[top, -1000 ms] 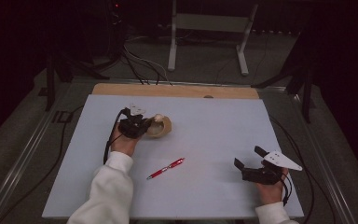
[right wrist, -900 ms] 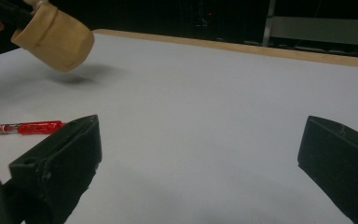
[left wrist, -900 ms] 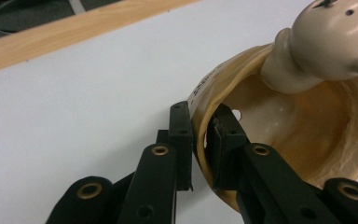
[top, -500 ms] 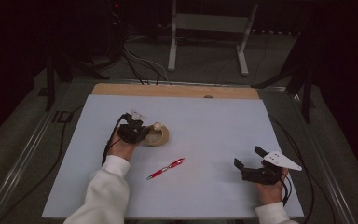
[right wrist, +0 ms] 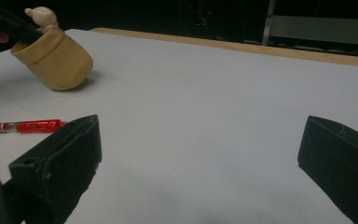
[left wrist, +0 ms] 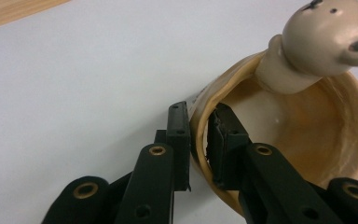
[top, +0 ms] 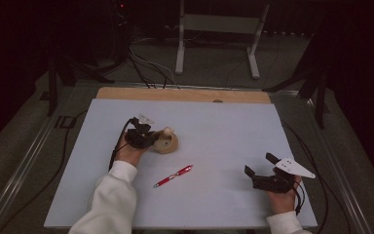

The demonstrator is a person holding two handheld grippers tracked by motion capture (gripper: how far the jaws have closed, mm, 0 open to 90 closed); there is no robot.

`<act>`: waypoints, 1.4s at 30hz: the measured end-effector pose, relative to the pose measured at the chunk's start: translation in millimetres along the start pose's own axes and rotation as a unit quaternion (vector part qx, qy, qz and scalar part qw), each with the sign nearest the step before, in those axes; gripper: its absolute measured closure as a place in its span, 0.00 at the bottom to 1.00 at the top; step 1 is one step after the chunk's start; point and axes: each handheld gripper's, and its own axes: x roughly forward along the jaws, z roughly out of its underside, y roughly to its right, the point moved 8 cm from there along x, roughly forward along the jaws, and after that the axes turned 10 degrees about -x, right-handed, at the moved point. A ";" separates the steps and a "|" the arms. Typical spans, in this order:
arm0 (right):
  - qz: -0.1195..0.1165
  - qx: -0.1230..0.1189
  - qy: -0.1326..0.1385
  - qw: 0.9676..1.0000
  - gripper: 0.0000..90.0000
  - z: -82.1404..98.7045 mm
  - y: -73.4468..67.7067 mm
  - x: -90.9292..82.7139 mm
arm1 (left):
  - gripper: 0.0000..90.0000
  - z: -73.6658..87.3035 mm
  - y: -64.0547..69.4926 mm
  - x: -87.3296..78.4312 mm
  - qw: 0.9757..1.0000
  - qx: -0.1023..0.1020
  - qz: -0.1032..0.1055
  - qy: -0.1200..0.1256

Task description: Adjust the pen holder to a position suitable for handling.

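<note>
- High view: the cup, a tan holder with a small bear figure on its rim, is seen on the white mat, left of the mat's middle. The left gripper is applied to the cup's left side, with the hand just behind it.
- High view: the pen, red, lies flat on the mat just in front of the cup and slightly to its right, apart from it and untouched by either gripper.
- High view: the right gripper is held low over the mat, well to the right of the cup, with nothing between its jaws.
- Left gripper view: the jaws are clamped on the cup's wall, one pad outside and one inside the rim. The bear is seen on the rim's far side. The cup's mouth is turned towards the camera, so the cup is judged tilted, not upright.
- Right gripper view: the right gripper is seen with its jaws wide apart and empty. The cup is seen far off at upper left, leaning, with only its bottom edge on the mat; the pen lies nearer than the cup, below it in this view.
- Judgement on progress: the grip on the cup is made. The pen is not yet picked up. If the pen is meant for the cup, the pick-up and insertion are left; the empty right gripper is judged the likelier tool for them.
</note>
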 end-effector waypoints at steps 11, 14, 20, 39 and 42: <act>-0.001 0.002 0.001 1.000 0.00 0.1 0.6 -0.7 | 0.51 -8.7 5.4 7.0 0.999 -0.018 0.020 0.044; -0.001 0.003 0.002 1.000 0.00 0.1 0.6 -0.6 | 0.34 -10.2 4.4 2.6 0.998 -0.021 0.019 0.060; 0.000 0.002 0.002 1.000 0.00 -0.1 0.4 -0.5 | 0.01 -16.5 1.6 -12.9 0.994 -0.032 0.034 0.102; 0.000 0.001 0.002 1.000 0.00 0.0 1.0 -0.6 | 0.00 -13.1 5.8 -54.3 0.985 -0.004 0.036 0.170; 0.000 0.001 0.002 1.000 0.00 0.0 0.5 -0.6 | 0.00 -10.5 7.3 -59.7 0.984 -0.001 0.035 0.175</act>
